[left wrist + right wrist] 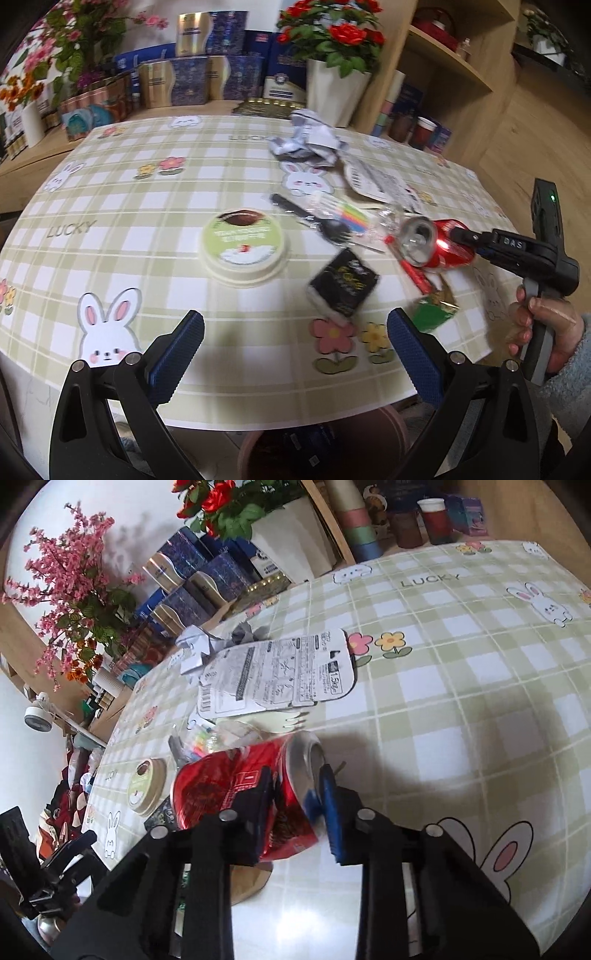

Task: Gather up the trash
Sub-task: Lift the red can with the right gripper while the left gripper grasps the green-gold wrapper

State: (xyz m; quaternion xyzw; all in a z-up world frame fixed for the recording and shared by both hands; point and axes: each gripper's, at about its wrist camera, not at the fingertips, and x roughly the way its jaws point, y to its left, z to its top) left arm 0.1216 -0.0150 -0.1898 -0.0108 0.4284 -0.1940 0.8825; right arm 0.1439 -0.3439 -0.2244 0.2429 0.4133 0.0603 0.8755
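Note:
My right gripper [295, 794] is shut on a crushed red can [236, 786] and holds it just above the checked table [461, 701]; the can also shows in the left wrist view [436, 242], with the right gripper [456, 233] at the table's right side. My left gripper [295, 343] is open and empty over the table's near edge. Trash lies on the table: a round green-lidded cup [243, 245], a black packet [343, 284], a colourful clear wrapper [347, 216], a white printed pack [277, 675], crumpled paper [306, 140] and a green wrapper [434, 310].
A brown bin [325, 443] stands on the floor under the table's near edge. Boxes [192, 81] and a white pot of red flowers [334, 88] line the back. Wooden shelves [450, 59] with cups stand at the right.

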